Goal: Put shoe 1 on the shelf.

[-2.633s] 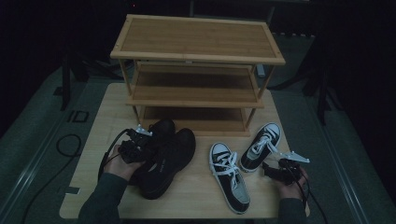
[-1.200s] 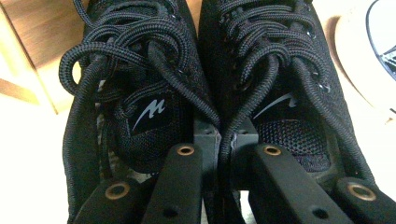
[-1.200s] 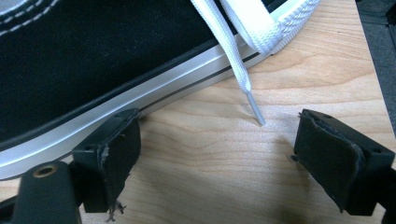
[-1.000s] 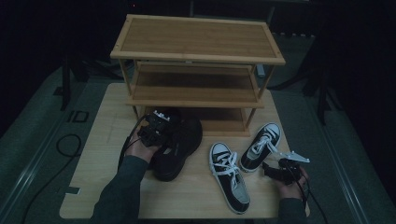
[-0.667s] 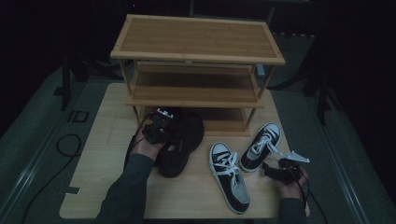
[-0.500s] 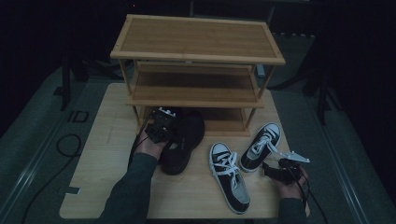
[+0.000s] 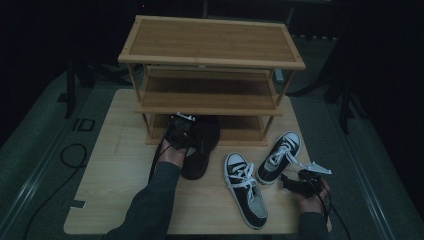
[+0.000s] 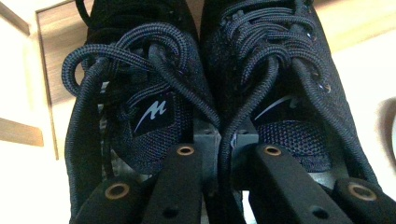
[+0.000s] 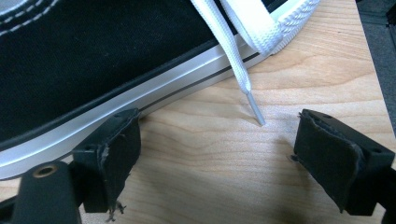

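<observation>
My left tongs [image 7: 183, 131] were clamped on the pair of black shoes [image 7: 201, 145], jaws squeezing the two inner collar walls together between the tongues, as the left gripper view showed with both shoes [image 8: 201, 84] side by side and laces up. The pair sat on the bench [image 7: 110, 165] at the front edge of the wooden shoe rack [image 7: 210, 60], toes just under the bottom shelf [image 7: 245, 131], heels toward me. Long axis ran front to back, tilted a bit so the heels trailed toward my right; toes pointed into the rack. To do this step well, I judged I should keep the pinch firm so neither shoe slipped out, square the pair to the shelf opening, keep the toes low enough to clear the middle shelf [image 7: 210, 97], and slide straight in until the heels cleared the edge before letting go. My right tongs [image 7: 292, 182] stood wide apart with nothing between the jaws, resting on the bench beside the black-and-white sneakers [image 7: 260, 175]; in the right gripper view one sneaker's sole [image 9: 140, 100] and a white lace tip [image 9: 254, 109] lay just ahead of the pads
</observation>
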A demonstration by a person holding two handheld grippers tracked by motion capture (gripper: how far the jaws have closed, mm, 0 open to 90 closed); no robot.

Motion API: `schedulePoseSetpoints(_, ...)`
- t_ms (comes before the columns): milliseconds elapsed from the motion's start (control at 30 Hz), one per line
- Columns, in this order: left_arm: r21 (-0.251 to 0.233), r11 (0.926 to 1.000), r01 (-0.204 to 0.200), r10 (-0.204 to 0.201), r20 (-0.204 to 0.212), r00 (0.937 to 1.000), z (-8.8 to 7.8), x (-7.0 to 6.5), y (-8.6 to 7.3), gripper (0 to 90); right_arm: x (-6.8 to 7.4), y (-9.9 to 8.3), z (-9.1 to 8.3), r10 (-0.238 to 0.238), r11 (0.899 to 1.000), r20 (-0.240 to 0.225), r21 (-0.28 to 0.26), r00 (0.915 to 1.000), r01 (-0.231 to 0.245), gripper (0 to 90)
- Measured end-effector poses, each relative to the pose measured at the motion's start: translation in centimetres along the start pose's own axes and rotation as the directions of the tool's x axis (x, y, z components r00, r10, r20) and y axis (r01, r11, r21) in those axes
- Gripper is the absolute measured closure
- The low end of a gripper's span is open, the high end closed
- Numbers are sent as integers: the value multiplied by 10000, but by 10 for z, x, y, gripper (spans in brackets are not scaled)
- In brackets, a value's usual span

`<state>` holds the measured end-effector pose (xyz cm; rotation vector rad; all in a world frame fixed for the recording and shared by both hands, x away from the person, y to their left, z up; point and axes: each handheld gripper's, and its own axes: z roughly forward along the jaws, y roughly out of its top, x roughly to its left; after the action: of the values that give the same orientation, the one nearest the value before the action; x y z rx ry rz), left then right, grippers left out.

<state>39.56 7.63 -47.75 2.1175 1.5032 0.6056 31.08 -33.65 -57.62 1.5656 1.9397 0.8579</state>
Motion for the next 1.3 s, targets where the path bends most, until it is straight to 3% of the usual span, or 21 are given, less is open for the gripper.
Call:
schedulePoseSetpoints(233, -235, 9990, 374, -391, -733, 9965, 6, -12, 4, 848, 0, 0, 0, -3, 10000, -2, 0, 10000, 3, 143)
schedulePoseSetpoints(333, -518, 9967, 619, -676, -1151, 9911, 8, -16, 5, 836, 0, 0, 0, -2, 10000, -1, 0, 10000, 2, 143)
schedulePoseSetpoints(467, -645, 9974, 320, -417, -1551, 9870, 11, -23, 5, 809, 0, 0, 0, -2, 10000, -2, 0, 10000, 2, 143)
schedulePoseSetpoints(833, -465, 9989, 31, -72, -885, 9960, 8, -16, 5, 495, 0, 0, 0, -1, 10000, -2, 0, 10000, 1, 143)
schedulePoseSetpoints(1067, -533, 9984, -176, 155, -383, 9991, -6, -11, 3, 429, 0, 0, 0, -3, 10000, -3, 0, 10000, 3, 143)
schedulePoseSetpoints(1300, -853, 9954, -430, 438, 72, 9990, -23, -4, 0, 442, 0, 0, 0, -2, 10000, -3, -2, 10000, 2, 143)
